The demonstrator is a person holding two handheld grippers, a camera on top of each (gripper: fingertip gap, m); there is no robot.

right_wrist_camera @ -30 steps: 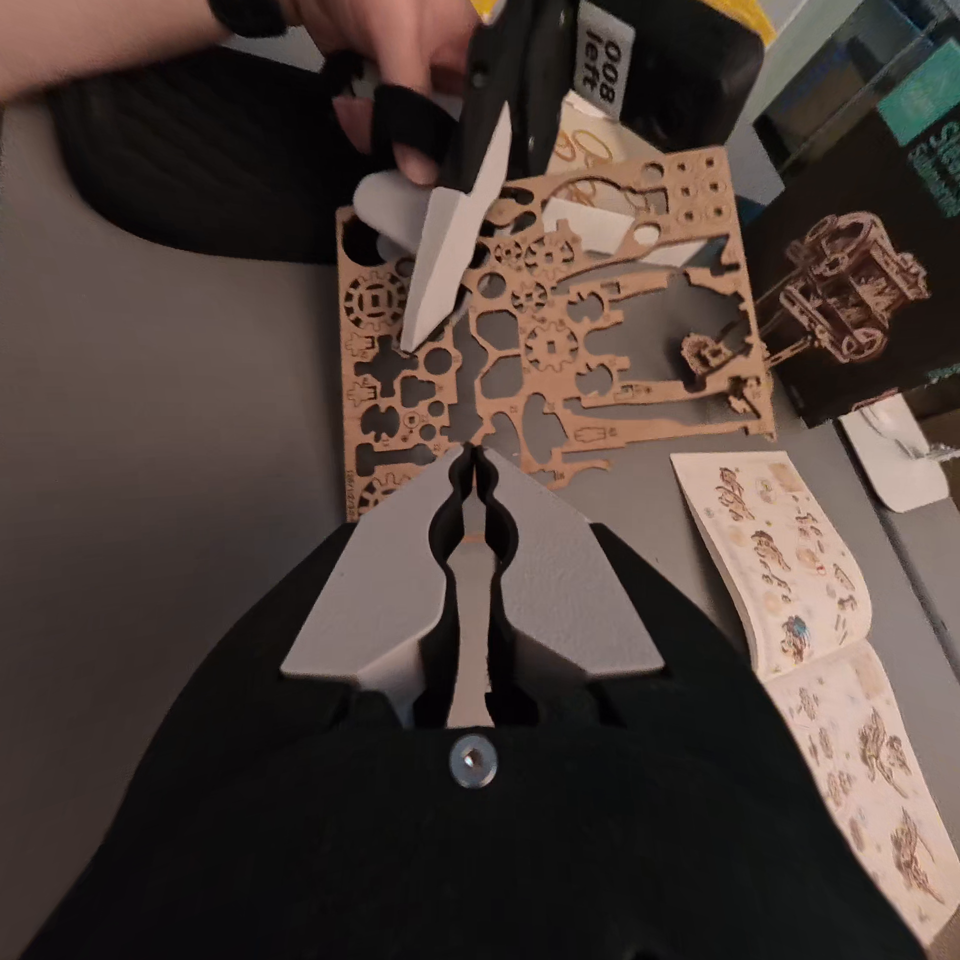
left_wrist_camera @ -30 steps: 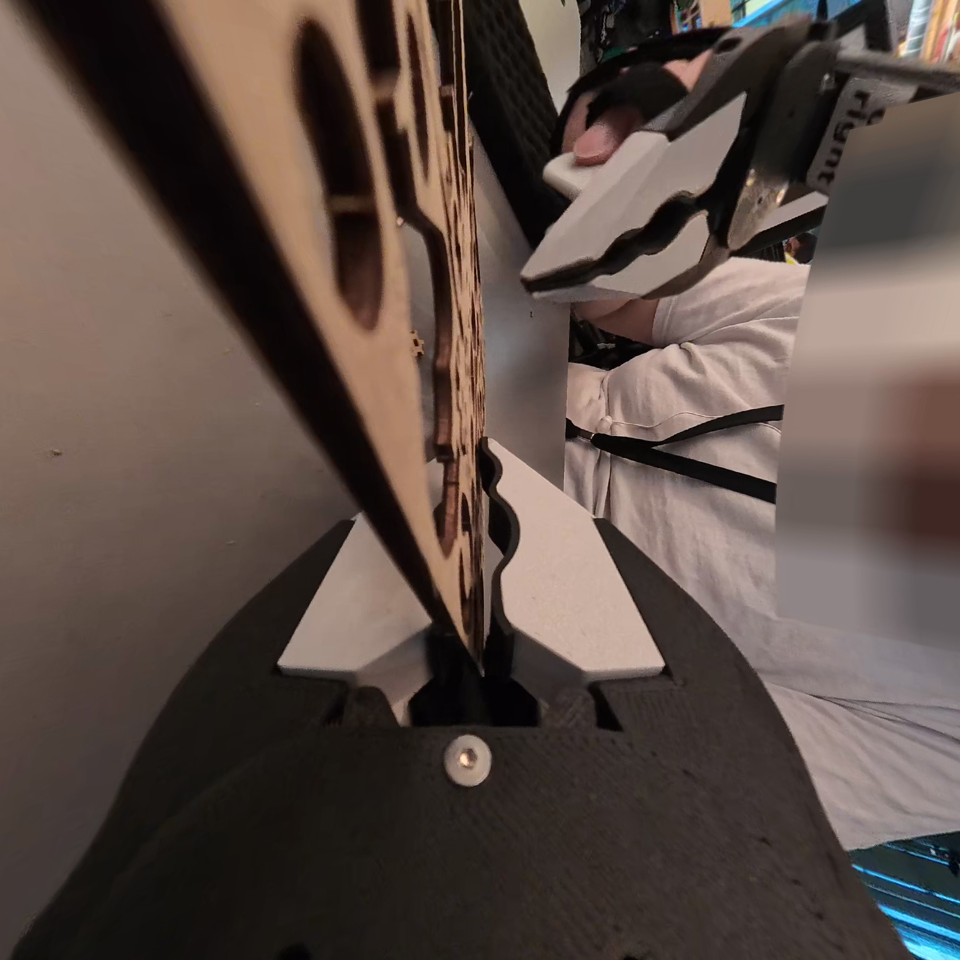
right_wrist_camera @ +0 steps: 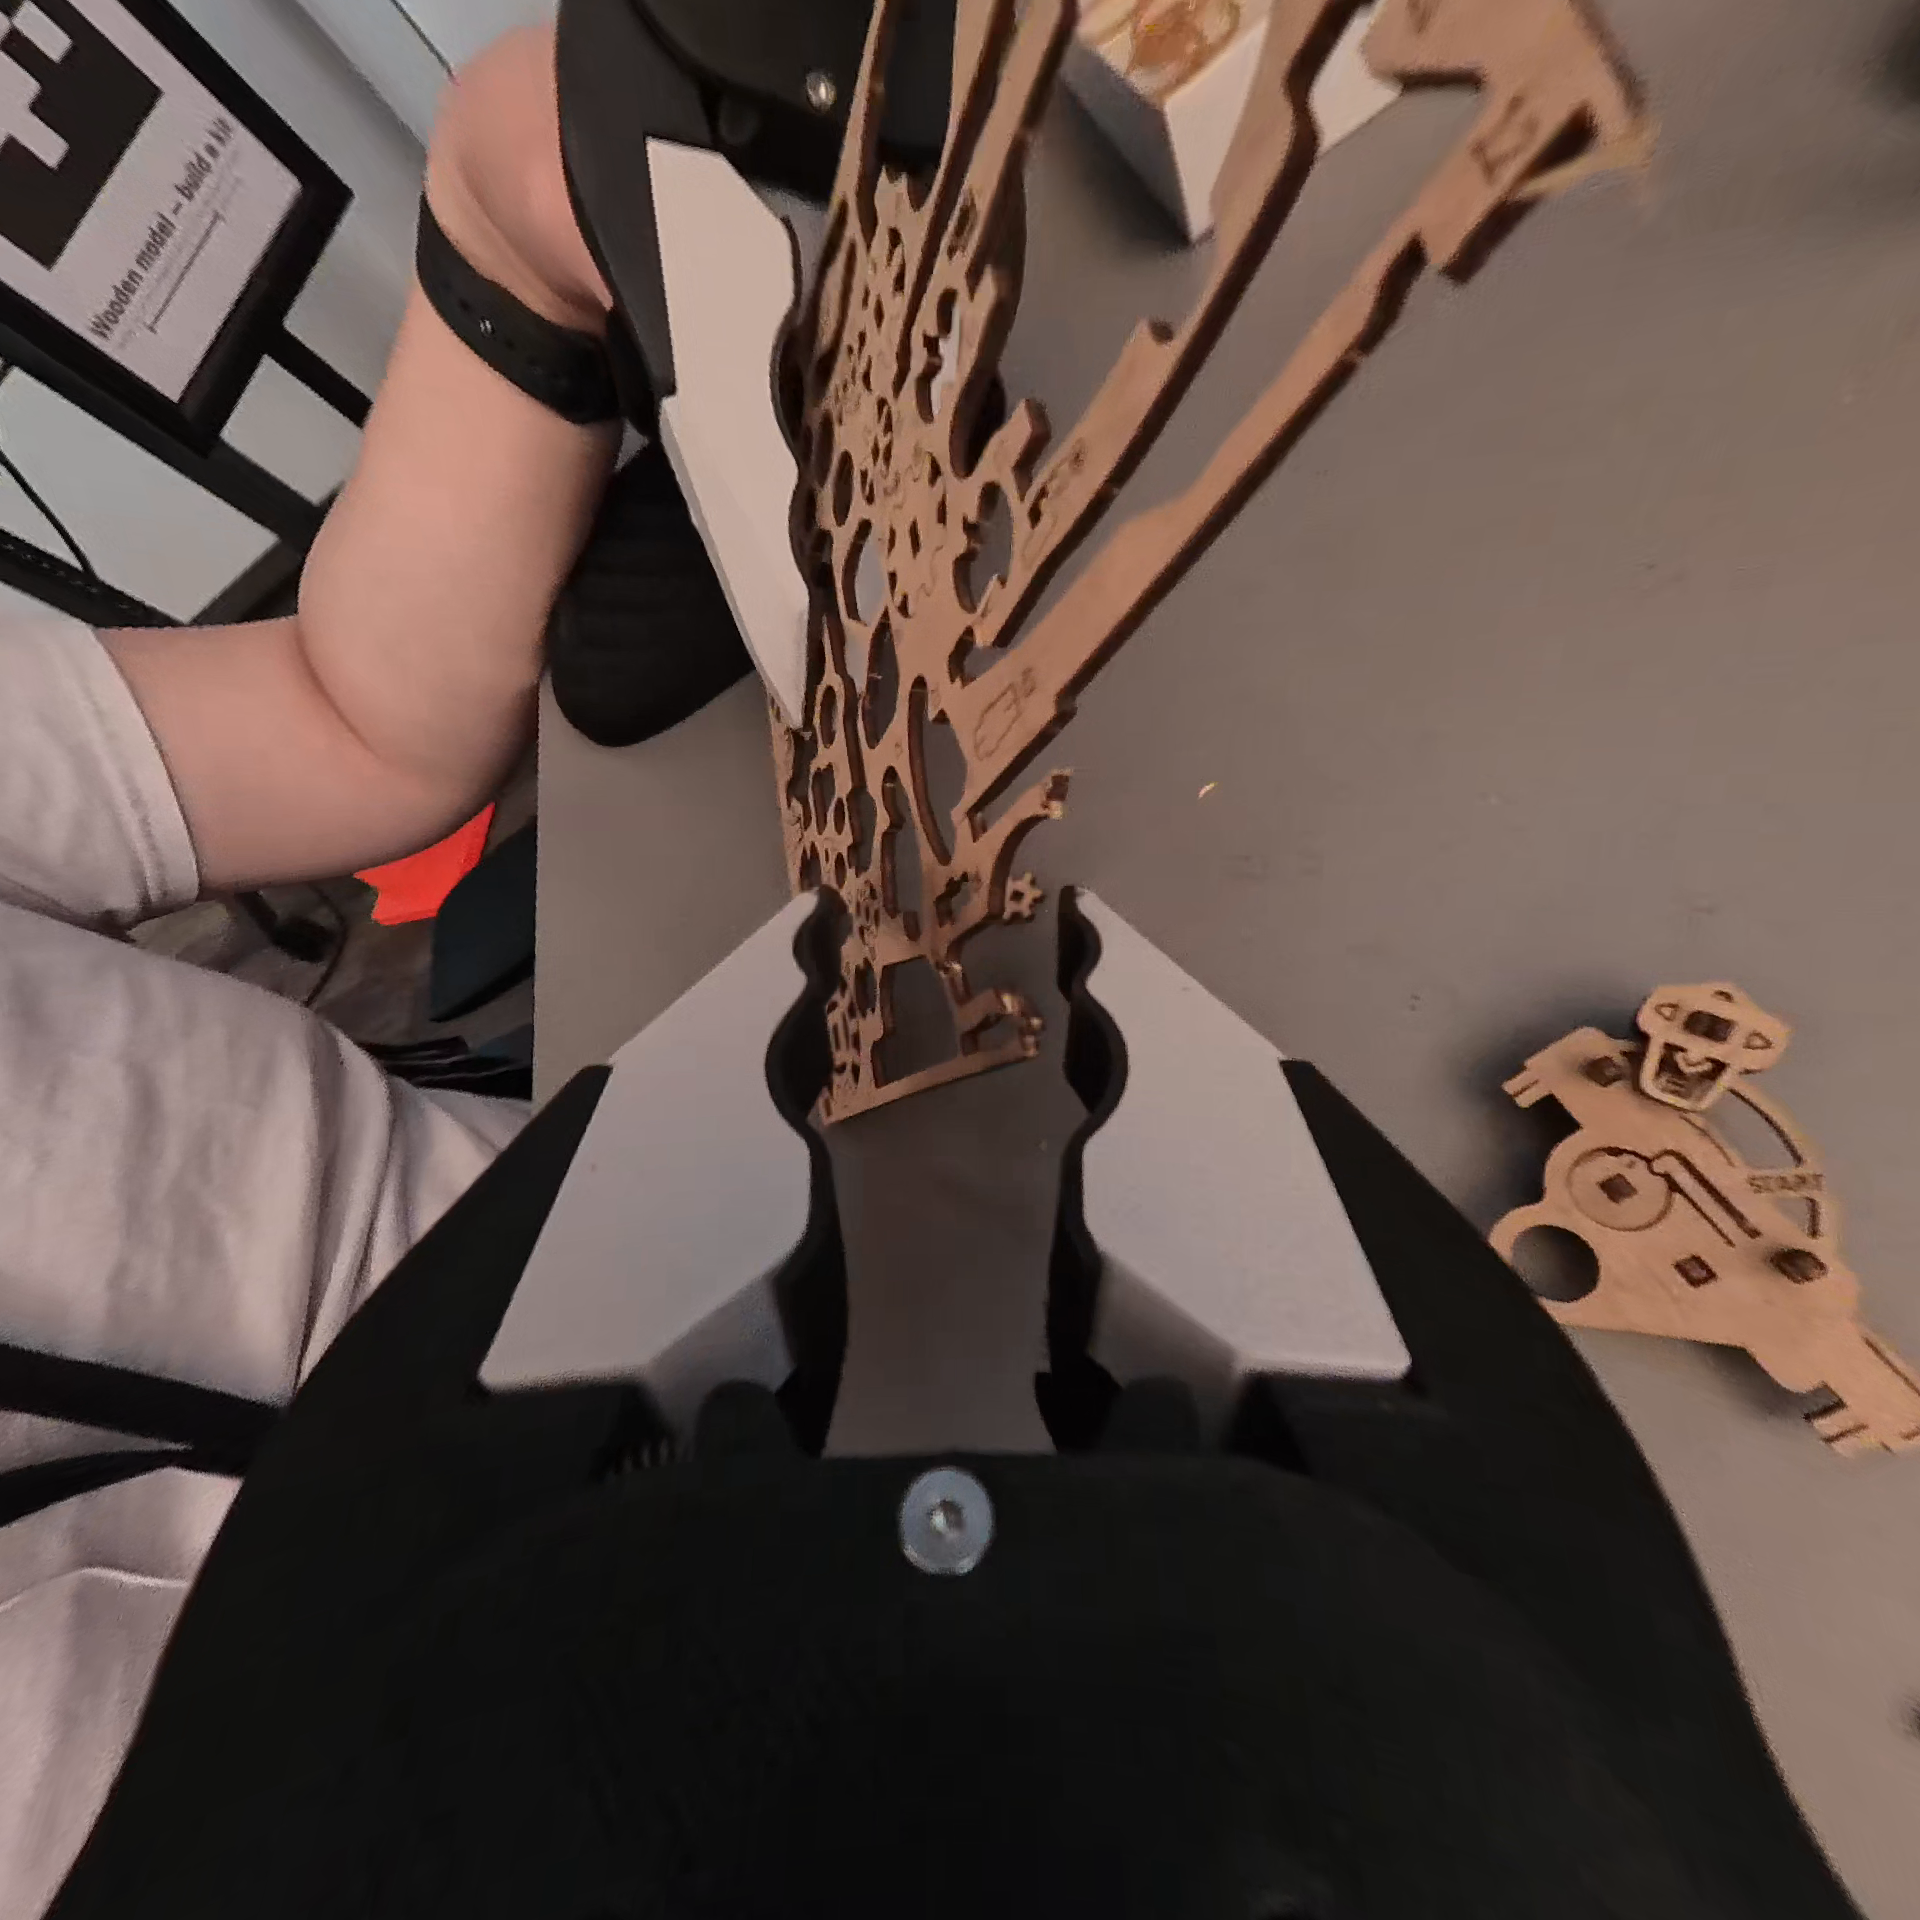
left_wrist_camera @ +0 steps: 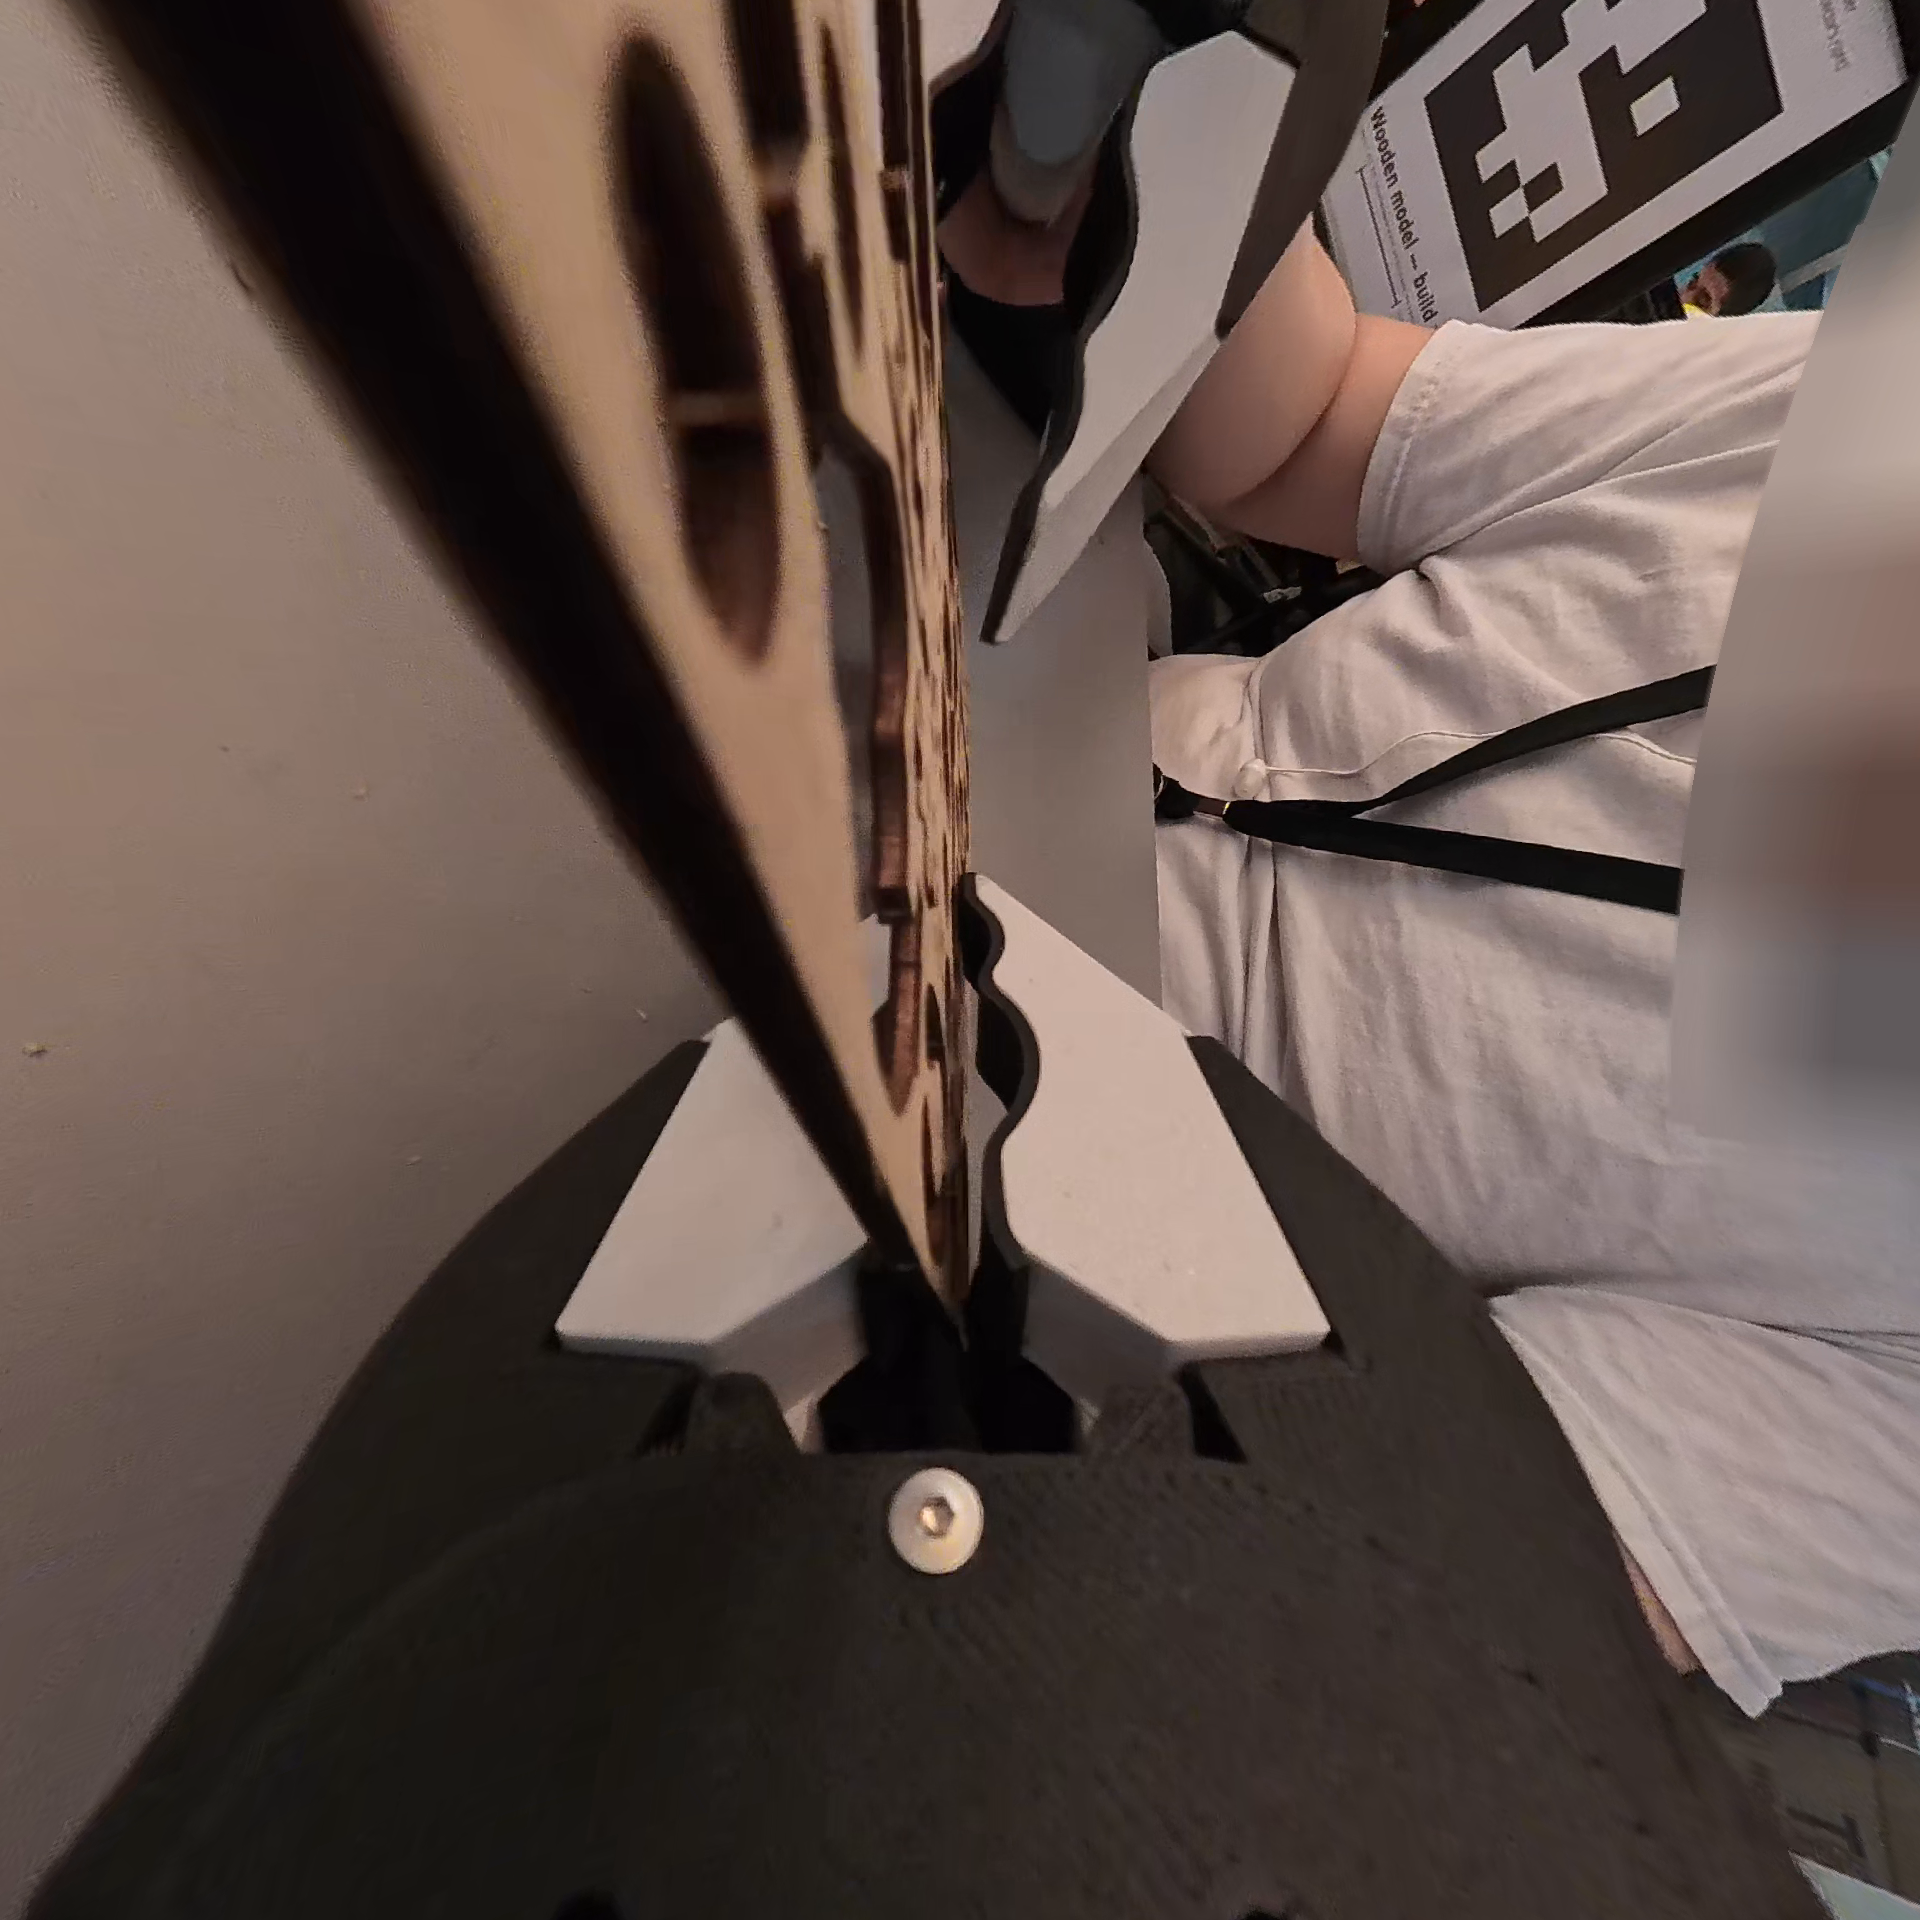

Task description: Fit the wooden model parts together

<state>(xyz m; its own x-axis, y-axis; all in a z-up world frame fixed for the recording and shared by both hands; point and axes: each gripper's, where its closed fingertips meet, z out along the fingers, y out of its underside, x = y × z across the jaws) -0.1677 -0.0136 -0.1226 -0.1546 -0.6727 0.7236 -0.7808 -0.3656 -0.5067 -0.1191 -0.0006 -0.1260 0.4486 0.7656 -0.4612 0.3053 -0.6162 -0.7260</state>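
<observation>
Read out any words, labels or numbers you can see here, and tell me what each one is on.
I won't repeat wording; here is where it stands.
White framed card with black square code pattern: a printed line along one edge.
Loose flat wooden cut-out piece on the grey table: one short engraved word.
Laser-cut wooden parts sheet in the left gripper: small engraved marks, blurred.

You are working over a plain grey tabletop (right_wrist_camera: 1455,644) filling the right of the right wrist view. A framed sign (right_wrist_camera: 135,208) is standing at upper left, and something red (right_wrist_camera: 426,873) is showing below the table edge.
</observation>
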